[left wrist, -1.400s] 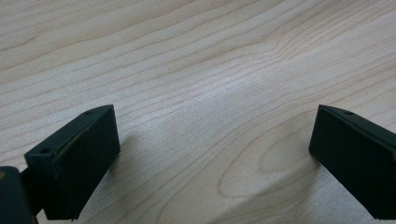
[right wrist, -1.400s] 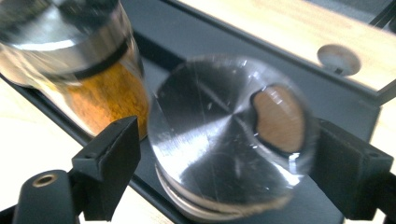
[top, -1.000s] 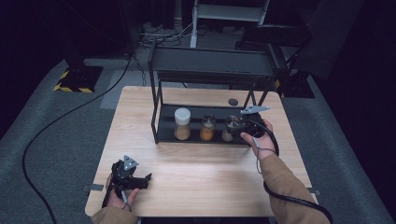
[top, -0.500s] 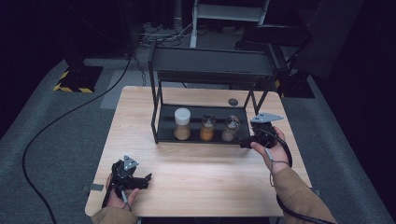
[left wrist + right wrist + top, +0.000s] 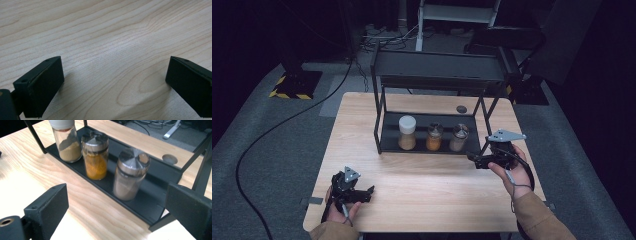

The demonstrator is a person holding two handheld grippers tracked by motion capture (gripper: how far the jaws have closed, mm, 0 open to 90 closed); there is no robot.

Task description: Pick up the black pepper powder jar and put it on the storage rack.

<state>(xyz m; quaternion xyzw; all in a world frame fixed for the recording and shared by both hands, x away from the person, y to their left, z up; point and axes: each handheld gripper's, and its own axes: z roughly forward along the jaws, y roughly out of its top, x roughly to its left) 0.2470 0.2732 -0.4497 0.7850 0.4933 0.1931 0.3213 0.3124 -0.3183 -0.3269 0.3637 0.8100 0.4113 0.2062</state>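
A black two-shelf rack point(image 5: 439, 67) stands at the back of the wooden table point(image 5: 432, 190). Its lower shelf point(image 5: 150, 202) carries three spice jars: a white-capped jar of tan powder point(image 5: 407, 132) point(image 5: 66, 141), a metal-capped jar of orange powder point(image 5: 434, 137) point(image 5: 95, 155), and a metal-capped jar of pale powder point(image 5: 459, 137) point(image 5: 130, 173). My right gripper point(image 5: 474, 161) point(image 5: 117, 207) is open and empty, just off the rack's front right corner and pointing at the jars. My left gripper point(image 5: 371, 194) point(image 5: 112, 82) hovers open over bare wood near the front left.
A small dark round disc point(image 5: 461, 109) point(image 5: 170, 159) lies on the table behind the rack. The rack's upright posts point(image 5: 203, 172) stand close to my right jaw. Cables point(image 5: 287, 125) trail over the grey floor to the left.
My right gripper has drawn back from the rack's right end, toward the front of the table. The left gripper has stayed in place.
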